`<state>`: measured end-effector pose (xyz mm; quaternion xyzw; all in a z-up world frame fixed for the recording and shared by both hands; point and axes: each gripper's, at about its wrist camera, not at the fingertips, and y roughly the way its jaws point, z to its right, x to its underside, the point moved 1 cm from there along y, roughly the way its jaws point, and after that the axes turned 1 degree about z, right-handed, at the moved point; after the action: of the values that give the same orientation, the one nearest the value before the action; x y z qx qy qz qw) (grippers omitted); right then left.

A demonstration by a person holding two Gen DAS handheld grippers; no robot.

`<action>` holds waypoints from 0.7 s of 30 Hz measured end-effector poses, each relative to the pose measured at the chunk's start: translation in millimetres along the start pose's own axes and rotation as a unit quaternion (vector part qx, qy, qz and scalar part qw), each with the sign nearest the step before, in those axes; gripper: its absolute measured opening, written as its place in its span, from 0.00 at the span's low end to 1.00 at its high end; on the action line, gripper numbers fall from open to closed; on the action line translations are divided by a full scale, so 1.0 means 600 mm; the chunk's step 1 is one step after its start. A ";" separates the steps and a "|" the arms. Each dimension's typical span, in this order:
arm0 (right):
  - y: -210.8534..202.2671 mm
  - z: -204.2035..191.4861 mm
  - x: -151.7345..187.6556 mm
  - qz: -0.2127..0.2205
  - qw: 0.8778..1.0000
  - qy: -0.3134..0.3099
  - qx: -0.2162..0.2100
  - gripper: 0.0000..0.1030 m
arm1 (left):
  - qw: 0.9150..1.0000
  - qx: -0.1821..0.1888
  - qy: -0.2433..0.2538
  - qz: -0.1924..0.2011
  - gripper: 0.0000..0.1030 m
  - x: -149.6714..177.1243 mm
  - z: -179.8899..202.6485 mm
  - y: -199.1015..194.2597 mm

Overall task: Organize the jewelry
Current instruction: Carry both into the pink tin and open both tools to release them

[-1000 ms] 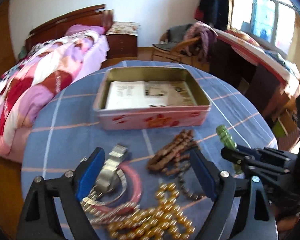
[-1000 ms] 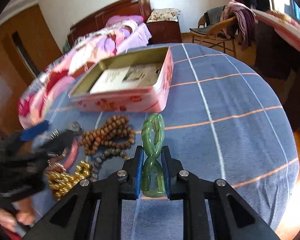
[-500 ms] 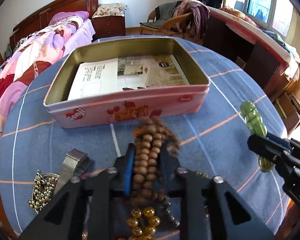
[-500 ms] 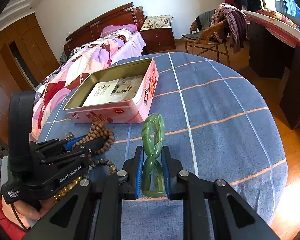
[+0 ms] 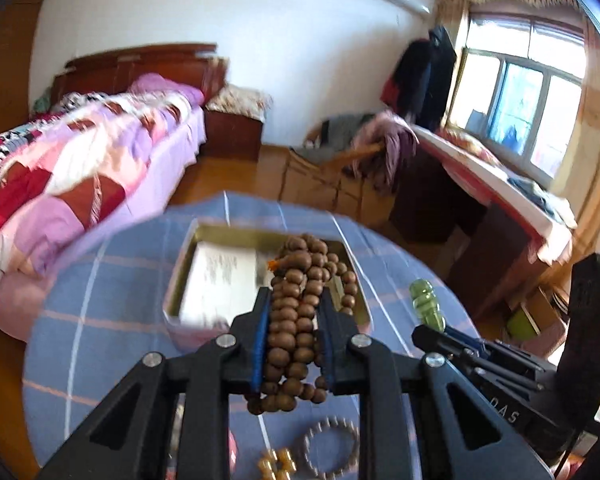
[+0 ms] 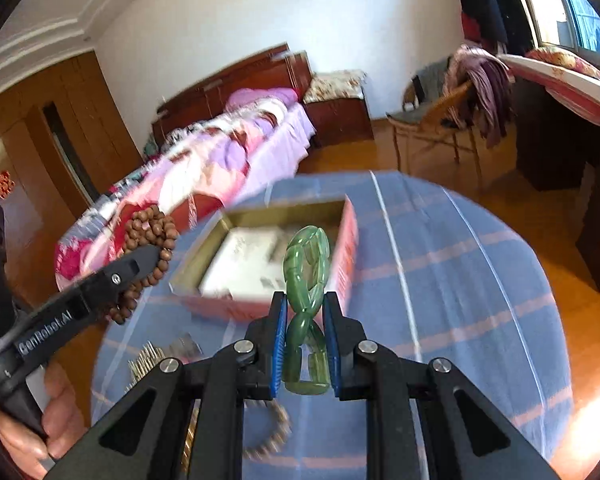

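My left gripper [image 5: 294, 312] is shut on a bunch of brown wooden beads [image 5: 300, 320] and holds it in the air above the near side of the open pink tin [image 5: 180, 312]. It also shows in the right wrist view [image 6: 140, 264] with the beads [image 6: 152, 232] hanging from it. My right gripper [image 6: 305, 312] is shut on a green twisted jade bangle [image 6: 306, 268], raised in front of the tin [image 6: 346, 264]. The bangle also shows in the left wrist view [image 5: 426, 300]. A white paper [image 6: 244, 264] lies inside the tin.
A silver bead bracelet [image 5: 332, 446] and gold beads [image 5: 278, 464] lie on the blue checked tablecloth [image 6: 460, 280] below the grippers. A bed [image 5: 60, 184] stands left of the round table; a chair [image 6: 440, 120] and desk [image 5: 500, 200] stand behind and right.
Both grippers have risen well above the table with their loads. The left gripper closed on the wooden beads and lifted them over the tin. The right gripper has kept the bangle.
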<state>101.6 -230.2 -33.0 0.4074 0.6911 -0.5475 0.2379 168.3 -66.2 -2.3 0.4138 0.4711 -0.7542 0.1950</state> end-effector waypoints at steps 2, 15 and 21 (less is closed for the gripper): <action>0.018 -0.014 -0.025 0.014 1.000 -0.003 -0.005 0.17 | 1.000 -0.019 -0.003 0.005 0.22 -0.016 -0.008 0.017; 0.203 -0.023 -0.058 -0.023 1.000 -0.011 -0.001 0.18 | 0.996 -0.055 -0.035 -0.055 0.22 -0.006 -0.054 0.162; 0.228 -0.009 -0.050 -0.040 0.999 -0.012 0.005 0.18 | 0.994 -0.060 -0.028 -0.083 0.22 0.011 -0.046 0.188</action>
<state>231.7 -225.1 -85.2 0.3744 0.7010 -0.5651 0.2216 253.7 -95.8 -75.1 0.3396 0.5423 -0.7496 0.1693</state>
